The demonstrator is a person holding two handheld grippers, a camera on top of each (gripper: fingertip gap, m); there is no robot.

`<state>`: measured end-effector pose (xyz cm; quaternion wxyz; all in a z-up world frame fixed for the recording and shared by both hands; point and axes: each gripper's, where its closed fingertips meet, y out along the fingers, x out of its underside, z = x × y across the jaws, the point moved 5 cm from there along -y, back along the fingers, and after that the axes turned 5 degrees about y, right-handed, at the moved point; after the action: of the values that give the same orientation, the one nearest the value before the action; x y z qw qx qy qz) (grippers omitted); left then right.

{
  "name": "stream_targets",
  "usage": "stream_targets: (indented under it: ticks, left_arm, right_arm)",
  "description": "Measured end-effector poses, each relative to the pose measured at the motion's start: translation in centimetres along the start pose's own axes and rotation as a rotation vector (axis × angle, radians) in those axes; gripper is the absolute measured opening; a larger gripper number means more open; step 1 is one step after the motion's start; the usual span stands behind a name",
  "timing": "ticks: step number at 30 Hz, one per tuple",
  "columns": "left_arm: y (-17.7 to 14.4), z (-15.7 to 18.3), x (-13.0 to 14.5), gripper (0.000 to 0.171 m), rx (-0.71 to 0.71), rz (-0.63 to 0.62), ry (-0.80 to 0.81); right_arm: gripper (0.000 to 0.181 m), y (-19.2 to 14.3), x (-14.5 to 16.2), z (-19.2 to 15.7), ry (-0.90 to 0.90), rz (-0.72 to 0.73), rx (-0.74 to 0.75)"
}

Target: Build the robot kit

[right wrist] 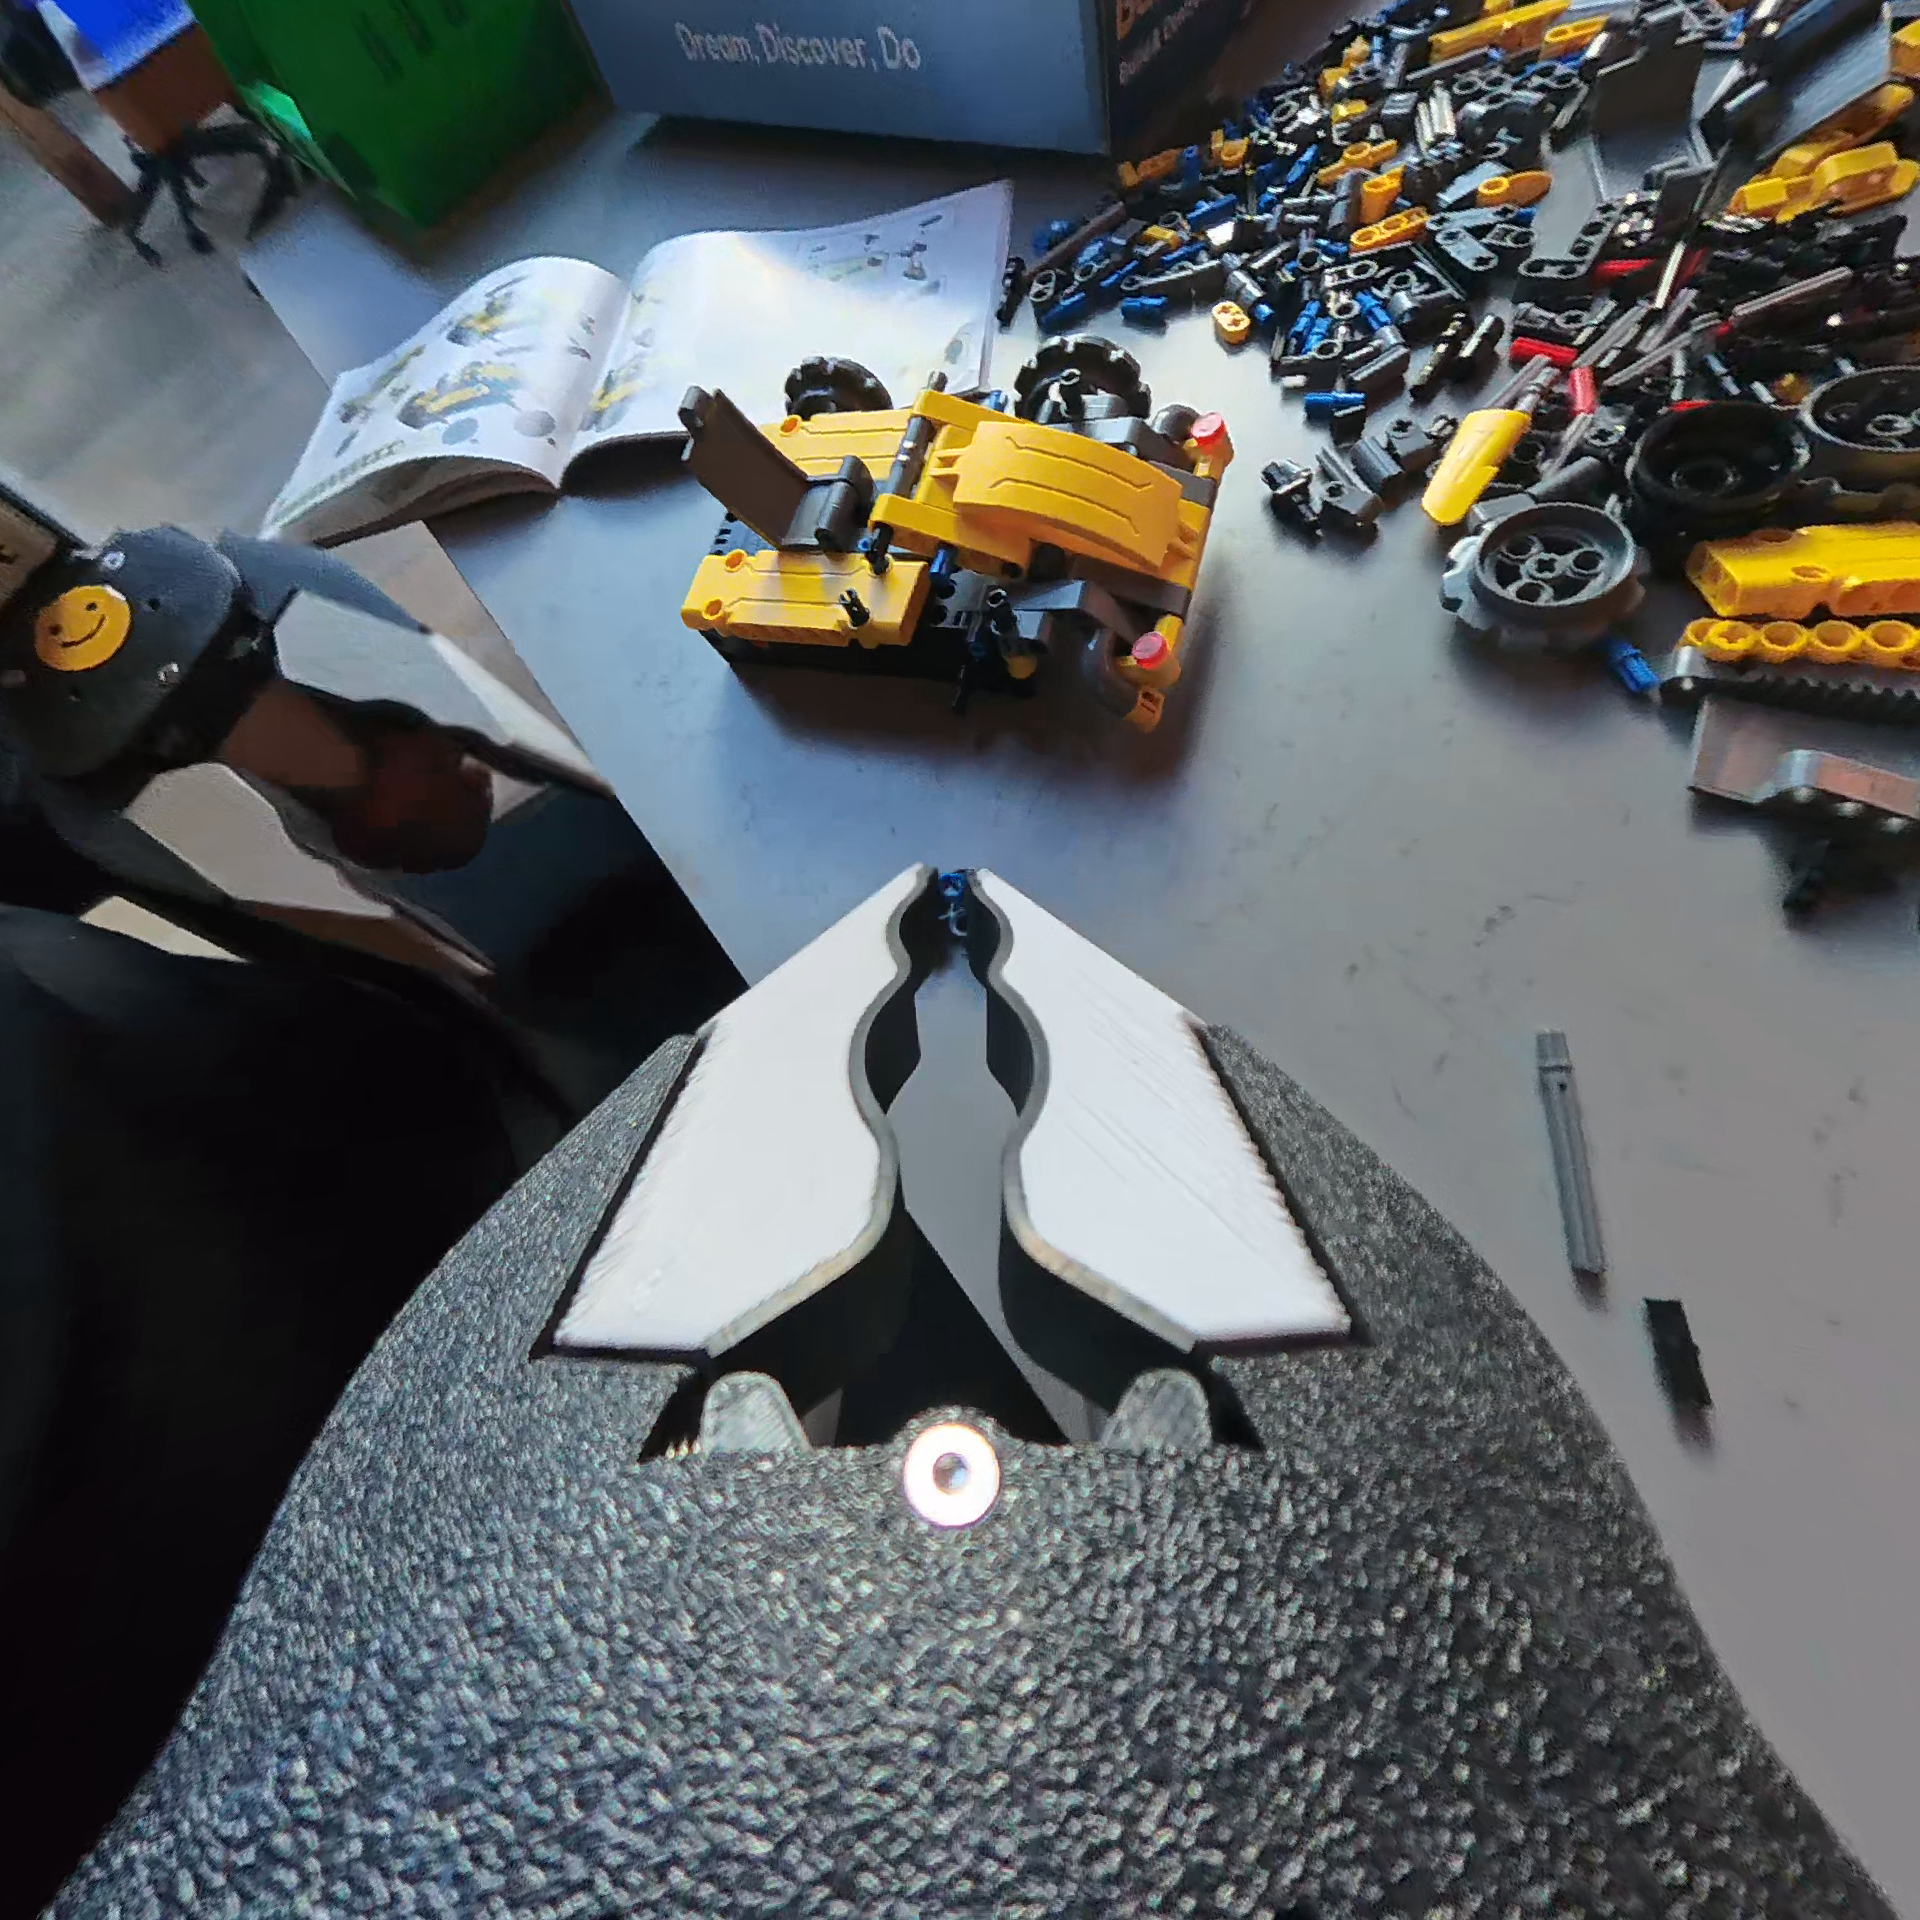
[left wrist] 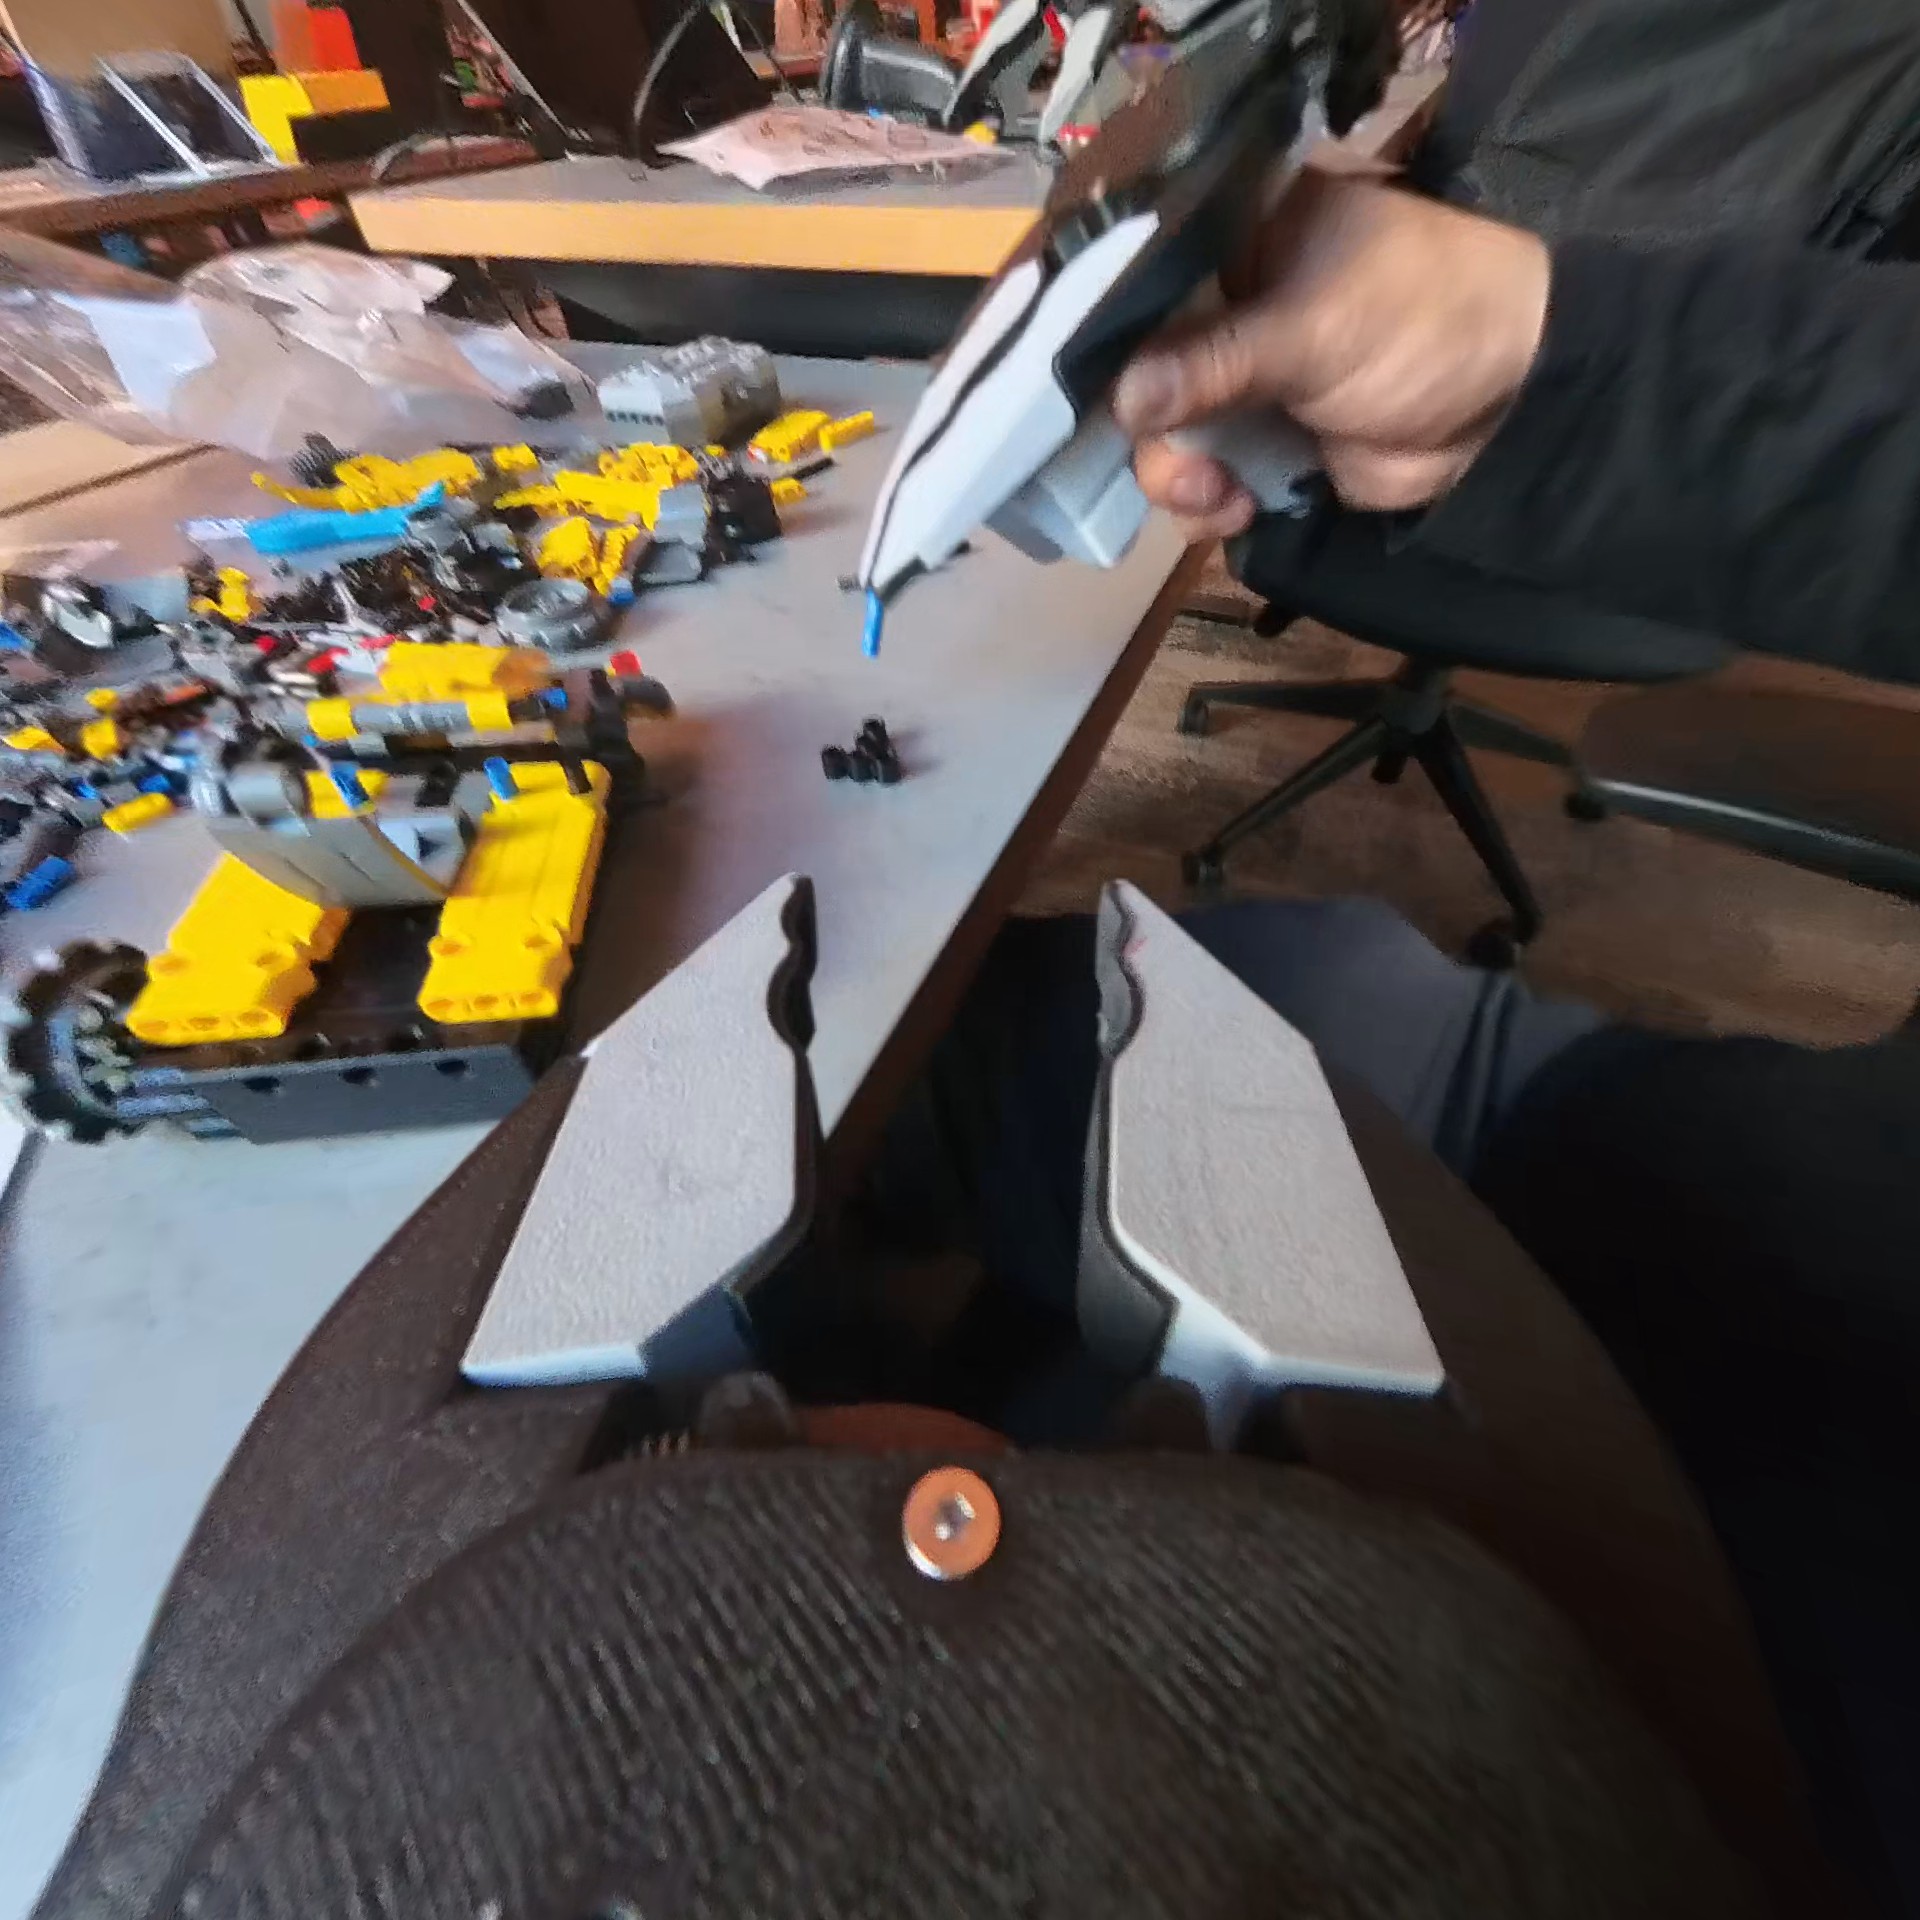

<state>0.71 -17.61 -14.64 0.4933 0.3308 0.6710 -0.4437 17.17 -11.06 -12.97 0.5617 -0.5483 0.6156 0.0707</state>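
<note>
The right hand-held gripper point(right wrist: 951, 883) pinches a small blue pin point(right wrist: 952, 902) at its tips, above the grey surface point(right wrist: 1299, 935) near the yellow model vehicle point(right wrist: 966, 540). Light, stiff, easily dropped, I'd say. The left hand-held gripper point(left wrist: 951, 914) is spread, empty.

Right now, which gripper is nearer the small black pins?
Right. The right gripper, holding a blue pin, hangs just above the black pins; the left gripper sits back at the table edge.
</note>
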Motion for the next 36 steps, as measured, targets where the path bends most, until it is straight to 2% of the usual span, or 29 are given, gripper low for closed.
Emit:
stream_targets:
  ticks: [5, 8, 12, 17, 23, 27, 32, 36]
  left_arm:
    - [2.6, -1.3, -2.0, 0.036, -0.07, -0.084, 0.067]
    - [4.9, -2.0, -2.1, 0.033, -0.074, -0.141, 0.051]
    - [7.1, -2.2, -1.9, 0.031, -0.043, -0.223, 0.046]
    - [8.8, -2.2, -1.1, 0.035, 0.021, -0.347, 0.04]
    - [9.9, -2.5, -0.8, 0.035, 0.058, -0.435, 0.062]
    - [10.3, -3.3, -0.8, 0.035, 0.057, -0.466, 0.088]
    - [10.6, -3.0, -0.5, 0.021, 0.143, -0.478, 0.049]
    - [10.2, -2.8, -0.4, 0.021, 0.146, -0.478, 0.035]
  right_arm:
    - [0.004, 0.2, 0.1, 0.1, -0.058, -0.045, -0.02]
    - [0.004, 0.5, -0.2, -0.3, -0.079, -0.052, -0.06]
    - [0.004, 1.5, 0.3, 0.2, -0.144, -0.121, -0.04]
    - [0.004, 1.1, 0.1, 2.1, -0.13, -0.096, -0.014]
    - [0.004, 1.2, 1.0, 2.8, -0.145, -0.139, 0.006]
    - [0.004, 0.1, 0.7, 2.5, -0.129, -0.089, -0.006]
    - [0.004, -1.1, 1.1, 2.0, -0.101, -0.043, -0.029]
    - [0.004, -1.3, 1.4, 1.0, -0.089, -0.034, -0.069]
